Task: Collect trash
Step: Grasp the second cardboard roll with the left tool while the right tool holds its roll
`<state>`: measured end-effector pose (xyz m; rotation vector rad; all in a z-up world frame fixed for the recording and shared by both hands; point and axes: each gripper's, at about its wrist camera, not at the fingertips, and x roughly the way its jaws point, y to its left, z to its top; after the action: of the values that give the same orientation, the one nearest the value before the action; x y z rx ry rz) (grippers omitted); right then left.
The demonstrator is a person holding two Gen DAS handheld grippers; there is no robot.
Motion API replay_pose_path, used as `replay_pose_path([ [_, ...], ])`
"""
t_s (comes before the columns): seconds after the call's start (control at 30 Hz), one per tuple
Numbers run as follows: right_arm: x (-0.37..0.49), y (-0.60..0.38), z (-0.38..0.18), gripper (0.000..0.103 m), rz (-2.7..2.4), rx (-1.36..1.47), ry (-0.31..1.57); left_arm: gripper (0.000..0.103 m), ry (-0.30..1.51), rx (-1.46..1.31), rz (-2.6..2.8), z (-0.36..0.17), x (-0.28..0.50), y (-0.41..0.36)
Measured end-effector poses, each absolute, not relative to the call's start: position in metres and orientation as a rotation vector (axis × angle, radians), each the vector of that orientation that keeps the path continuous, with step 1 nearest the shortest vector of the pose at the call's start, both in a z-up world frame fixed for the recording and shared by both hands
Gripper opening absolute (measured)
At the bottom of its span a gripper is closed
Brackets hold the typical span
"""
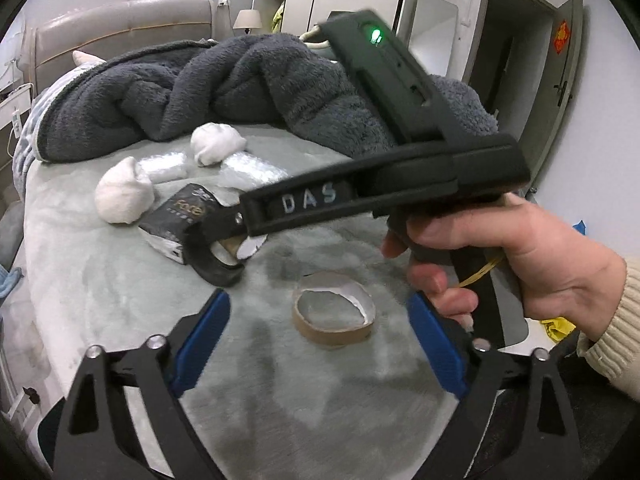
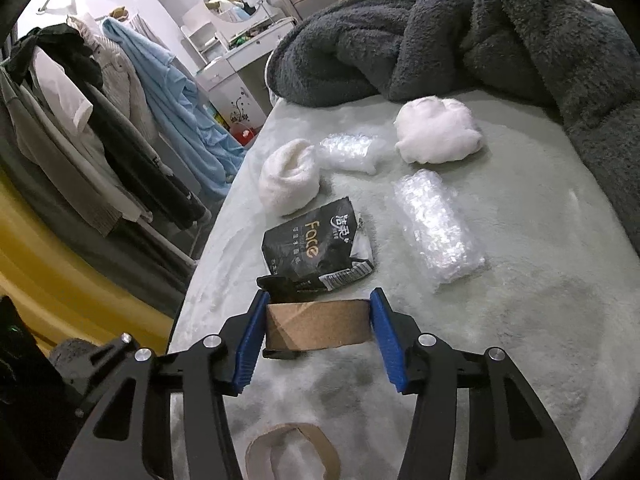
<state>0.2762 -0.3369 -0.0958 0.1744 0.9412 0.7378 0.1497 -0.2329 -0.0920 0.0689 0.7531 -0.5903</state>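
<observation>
Right gripper (image 2: 318, 326) clamping cardboard roll (image 2: 316, 326), far end hidden

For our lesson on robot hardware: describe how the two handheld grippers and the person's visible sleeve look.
Both grippers, left gripper and right gripper, have black angular arms with silver bolts and blue ribbed pads. The right one's body bears pale letters "DAS" and a green light. The sleeve is cream ribbed knit.

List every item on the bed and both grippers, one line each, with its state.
Right gripper: shut on cardboard roll.
Left gripper: open, empty.
Cardboard ring: lying flat, loose.
Black wrapper: torn open, flat.
Two white wads: crumpled.
Two plastic wraps: crinkled, lying flat.
Grey blanket: bunched.
</observation>
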Motion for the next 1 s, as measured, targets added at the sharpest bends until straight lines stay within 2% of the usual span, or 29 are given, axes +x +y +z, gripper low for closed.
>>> replay_pose_path([
  [0.23,0.276,-0.358,-0.084,0.052,0.736,0.218,0.904,0.087,0.778,0.072,-0.587,-0.100,0.153,-0.244],
  [0.63,0.270,-0.370,-0.081,0.052,0.722,0.228,0.888,0.060,0.853,0.101,-0.552,-0.120,0.166,-0.260],
  [0.7,0.269,-0.371,-0.079,0.052,0.721,0.229,0.885,0.051,0.851,0.094,-0.546,-0.119,0.167,-0.258],
  [1.0,0.267,-0.372,-0.069,0.052,0.699,0.222,0.871,0.051,0.808,0.033,-0.516,-0.102,0.171,-0.240],
])
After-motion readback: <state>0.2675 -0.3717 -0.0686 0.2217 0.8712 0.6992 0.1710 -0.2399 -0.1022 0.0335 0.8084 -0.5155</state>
